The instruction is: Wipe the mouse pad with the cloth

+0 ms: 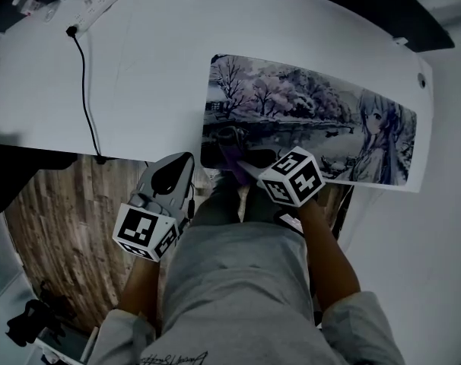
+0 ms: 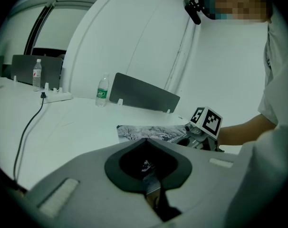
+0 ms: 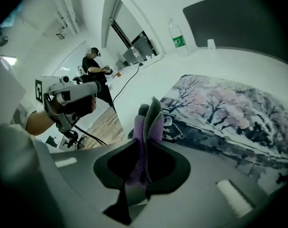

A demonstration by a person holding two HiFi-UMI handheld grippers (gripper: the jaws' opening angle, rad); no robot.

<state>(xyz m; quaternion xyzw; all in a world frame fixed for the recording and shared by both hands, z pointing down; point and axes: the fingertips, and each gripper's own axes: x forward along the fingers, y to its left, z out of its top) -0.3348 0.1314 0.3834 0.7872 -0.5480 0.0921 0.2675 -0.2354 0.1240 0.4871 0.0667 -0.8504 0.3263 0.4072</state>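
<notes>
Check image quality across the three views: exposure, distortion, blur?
Head view: underexposed, dark corners, desk edge bowed by the wide lens, pad print still legible. Left gripper view: heavy fisheye, black vignette, greenish cast, mosaic patch top right. Right gripper view: same fisheye and vignette; cloth in the right tool and the pad are both readable, no motion blur evident.

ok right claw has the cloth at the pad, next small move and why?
Probably sweep the right claw rightward along the mouse pad, cloth pressed flat. That claw is shut on the cloth at the pad's near-left corner, and nearly all the pad stretches away to the right. Contact can't be confirmed. The left claw is shut, empty, off the table.
</notes>
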